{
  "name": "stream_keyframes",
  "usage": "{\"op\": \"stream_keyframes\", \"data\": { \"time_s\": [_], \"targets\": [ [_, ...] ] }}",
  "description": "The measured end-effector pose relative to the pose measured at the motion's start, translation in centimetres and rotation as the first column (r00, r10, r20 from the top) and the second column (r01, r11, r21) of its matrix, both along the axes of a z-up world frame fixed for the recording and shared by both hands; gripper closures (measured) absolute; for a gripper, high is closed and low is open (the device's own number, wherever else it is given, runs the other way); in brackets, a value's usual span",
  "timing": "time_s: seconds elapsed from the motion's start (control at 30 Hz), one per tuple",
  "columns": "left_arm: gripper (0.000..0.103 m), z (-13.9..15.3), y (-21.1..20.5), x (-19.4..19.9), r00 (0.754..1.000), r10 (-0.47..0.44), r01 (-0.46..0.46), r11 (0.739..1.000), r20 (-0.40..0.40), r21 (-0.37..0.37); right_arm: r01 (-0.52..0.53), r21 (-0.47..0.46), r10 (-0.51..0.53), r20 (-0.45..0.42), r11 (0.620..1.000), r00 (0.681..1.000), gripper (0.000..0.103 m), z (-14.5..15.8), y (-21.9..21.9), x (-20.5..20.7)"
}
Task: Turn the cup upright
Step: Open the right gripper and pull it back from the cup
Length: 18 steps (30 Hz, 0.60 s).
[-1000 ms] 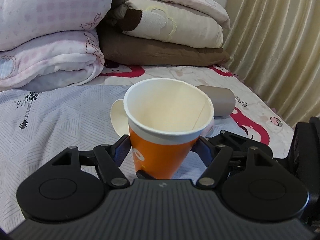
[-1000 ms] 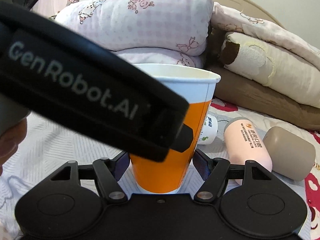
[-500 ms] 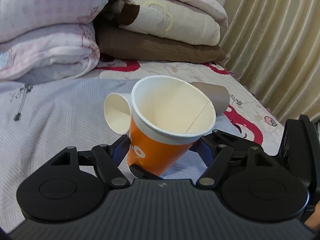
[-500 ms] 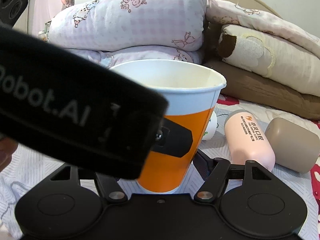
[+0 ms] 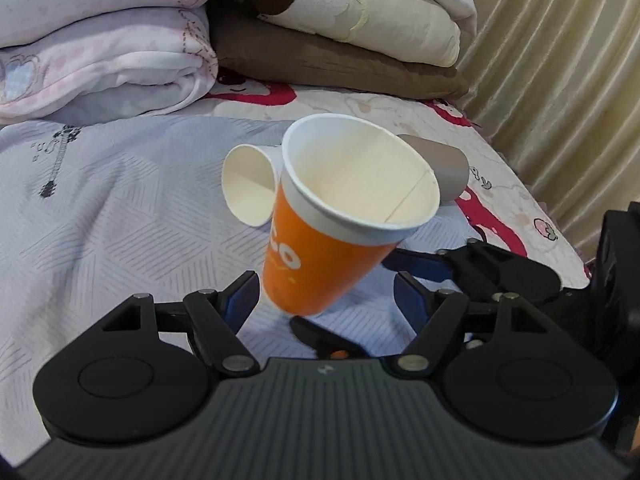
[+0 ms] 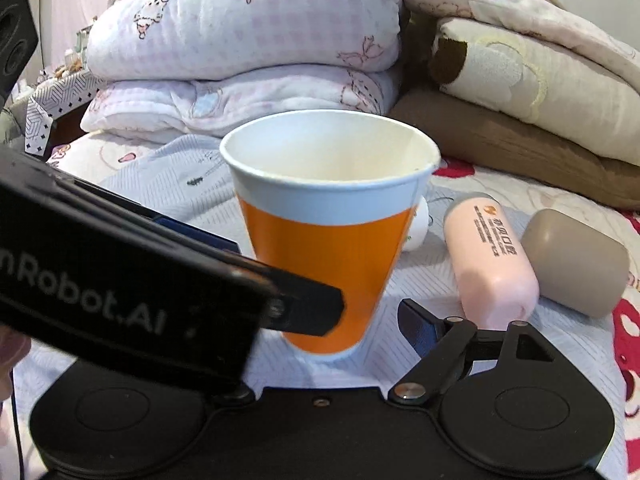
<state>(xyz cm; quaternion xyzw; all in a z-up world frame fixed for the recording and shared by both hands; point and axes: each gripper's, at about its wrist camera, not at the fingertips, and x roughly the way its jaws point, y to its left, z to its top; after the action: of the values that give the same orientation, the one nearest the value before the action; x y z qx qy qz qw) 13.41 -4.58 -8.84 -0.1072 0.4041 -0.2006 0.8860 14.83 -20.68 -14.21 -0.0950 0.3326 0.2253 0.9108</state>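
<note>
An orange paper cup with a white rim (image 5: 336, 236) stands mouth up on the bedsheet, tilted in the left wrist view and upright in the right wrist view (image 6: 332, 248). My left gripper (image 5: 324, 292) is open, its blue-padded fingers apart on either side of the cup's base with gaps showing. My right gripper (image 6: 340, 328) is open too; its right finger (image 6: 424, 328) stands clear of the cup, and its left finger is hidden behind the left gripper's black body (image 6: 120, 288).
A small white paper cup (image 5: 250, 184) lies on its side behind the orange cup. A pink bottle with a taupe cap (image 6: 492, 264) lies to the right. Folded quilts and pillows (image 5: 120, 48) pile at the back; a curtain (image 5: 568, 80) hangs at the right.
Both grippers have opened and let go of the orange cup. The left gripper has drawn back and the cup now looks tilted in its view.
</note>
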Motion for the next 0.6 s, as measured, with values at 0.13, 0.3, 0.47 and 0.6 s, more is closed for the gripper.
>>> {"op": "stream_keyframes", "data": {
  "time_s": [0.13, 0.3, 0.47, 0.6],
  "targets": [
    [0.030, 1.1, 0.9, -1.2, 0.998, 0.048, -0.047, 0.998, -0.041, 0.038, 0.019, -0.027, -0.020, -0.038, 0.999, 0.999, 0.016, 1.0, -0.5, -0.8],
    [0.030, 3.2, 2.1, -3.0, 0.996, 0.083, -0.080, 0.991, -0.027, 0.111, -0.003, -0.029, 0.001, -0.089, 1.000, 0.996, 0.016, 2.5, -1.5, -2.5],
    [0.030, 4.6, 2.7, -5.0, 0.993, 0.098, -0.087, 0.986, -0.068, 0.140, 0.014, 0.018, -0.013, -0.092, 1.000, 0.996, 0.016, 4.4, -3.5, -4.4],
    [0.029, 7.0, 3.0, -7.3, 0.988, 0.144, -0.135, 0.978, -0.048, 0.157, 0.053, 0.033, -0.050, -0.069, 0.998, 0.996, 0.016, 6.3, -4.9, -6.0]
  ]
}}
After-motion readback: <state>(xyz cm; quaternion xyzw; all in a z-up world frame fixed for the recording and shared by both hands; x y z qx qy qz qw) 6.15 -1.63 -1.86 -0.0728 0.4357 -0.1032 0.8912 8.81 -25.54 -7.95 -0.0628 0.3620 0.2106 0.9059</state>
